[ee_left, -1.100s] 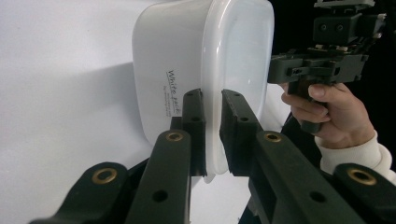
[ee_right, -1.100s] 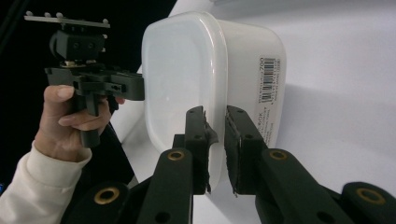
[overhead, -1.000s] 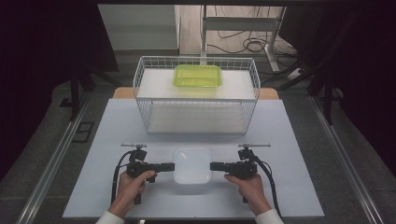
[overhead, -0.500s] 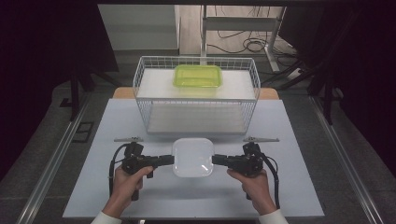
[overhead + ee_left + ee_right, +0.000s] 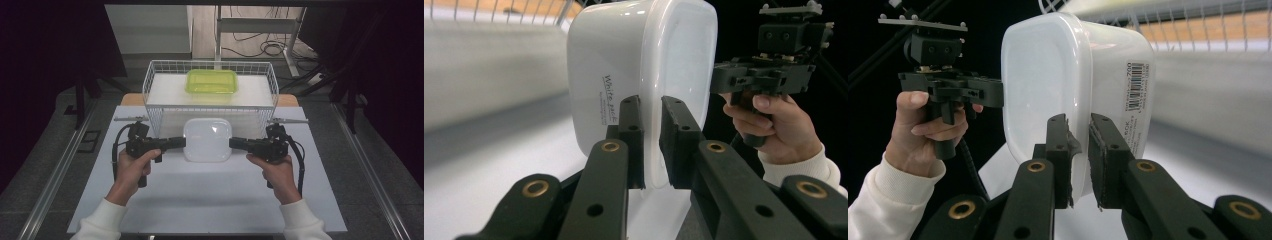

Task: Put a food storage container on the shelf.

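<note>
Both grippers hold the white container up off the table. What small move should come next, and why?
Probably carry the white container forward over the wire basket. The left gripper and right gripper clamp its opposite rims, and the green container already sits in there.

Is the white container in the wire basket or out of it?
Out. The white container hangs in front of the wire basket, gripped at its rim by the left gripper and right gripper.

Left gripper (image 5: 179, 143) and right gripper (image 5: 235, 143) clamp the white container (image 5: 207, 140).
</note>
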The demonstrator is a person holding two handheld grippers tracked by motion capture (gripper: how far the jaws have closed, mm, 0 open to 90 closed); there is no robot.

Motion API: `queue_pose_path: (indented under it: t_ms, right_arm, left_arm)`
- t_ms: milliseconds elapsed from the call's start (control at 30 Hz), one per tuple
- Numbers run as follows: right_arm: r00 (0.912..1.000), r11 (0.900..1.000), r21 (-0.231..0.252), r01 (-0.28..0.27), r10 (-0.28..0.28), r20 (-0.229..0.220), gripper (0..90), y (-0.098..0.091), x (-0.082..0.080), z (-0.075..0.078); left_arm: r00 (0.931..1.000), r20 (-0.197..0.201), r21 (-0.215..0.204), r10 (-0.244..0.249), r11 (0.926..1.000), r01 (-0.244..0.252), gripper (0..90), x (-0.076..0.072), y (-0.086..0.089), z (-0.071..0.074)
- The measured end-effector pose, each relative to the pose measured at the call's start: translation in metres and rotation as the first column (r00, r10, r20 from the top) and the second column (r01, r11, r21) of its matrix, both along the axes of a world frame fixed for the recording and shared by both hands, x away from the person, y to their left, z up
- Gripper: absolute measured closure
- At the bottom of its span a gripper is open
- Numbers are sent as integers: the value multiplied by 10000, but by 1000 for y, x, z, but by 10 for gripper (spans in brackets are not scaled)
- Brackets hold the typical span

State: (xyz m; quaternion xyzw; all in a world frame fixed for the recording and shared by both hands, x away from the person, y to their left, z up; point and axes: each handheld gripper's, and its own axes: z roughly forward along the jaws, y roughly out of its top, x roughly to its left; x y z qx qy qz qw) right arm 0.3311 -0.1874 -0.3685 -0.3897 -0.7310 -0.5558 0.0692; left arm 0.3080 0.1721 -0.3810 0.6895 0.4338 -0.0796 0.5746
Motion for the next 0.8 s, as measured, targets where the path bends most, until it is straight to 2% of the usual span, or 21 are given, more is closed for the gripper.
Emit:
queue_pose_path:
  t_ms: [433,567,667,800]
  right_arm:
    - [9957,10000,80,-26,18,921,791,2,26,58]
    - [9946,9999,144,-32,16,1042,790,2,37,75]
    - [9947,9999,154,59,-74,1024,789,1,51,86]
    - [9949,9997,237,59,-82,1003,789,2,67,96]
  left_arm:
    - [9971,755,-82,31,10000,-25,803,28,3,57]
    - [9956,932,-128,19,9999,-7,803,41,3,75]
    - [9964,850,-202,-57,9998,74,804,57,3,85]
    - [9958,912,-79,-21,10000,28,804,69,4,98]
